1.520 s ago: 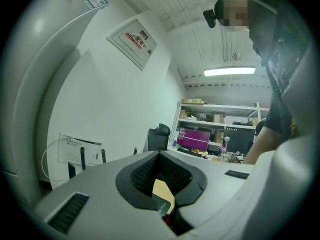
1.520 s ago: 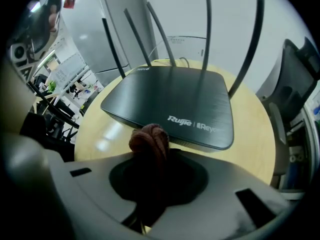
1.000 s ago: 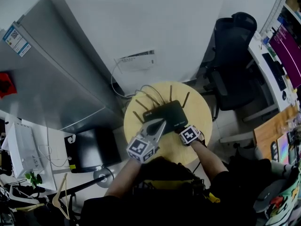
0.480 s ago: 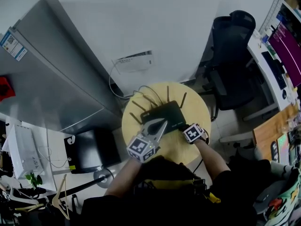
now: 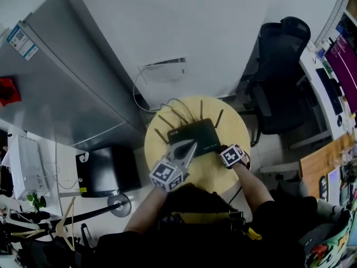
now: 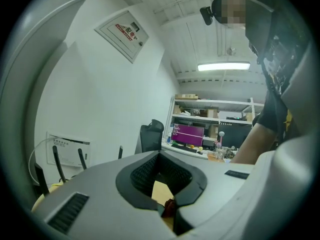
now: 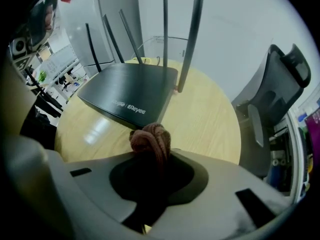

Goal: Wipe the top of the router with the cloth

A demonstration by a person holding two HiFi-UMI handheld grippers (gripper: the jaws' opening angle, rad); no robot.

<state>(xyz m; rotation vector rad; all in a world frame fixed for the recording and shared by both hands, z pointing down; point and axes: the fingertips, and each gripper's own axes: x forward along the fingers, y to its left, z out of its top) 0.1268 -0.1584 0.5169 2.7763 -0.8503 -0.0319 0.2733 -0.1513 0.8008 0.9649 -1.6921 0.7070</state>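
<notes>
Rightward a little the right tool has slid since a second ago, its jaws clamped on the bunched reddish cloth. Just ahead of it the black router lies on the round bench. The left tool, jaws together, sits over the router's near corner.

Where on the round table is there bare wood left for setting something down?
Bare wood lies right of the router, out to the table edge by the chair, and in a strip in front of it. Crowded: the back, with the antennas, and the router's near corner, where the right tool holds the cloth.
</notes>
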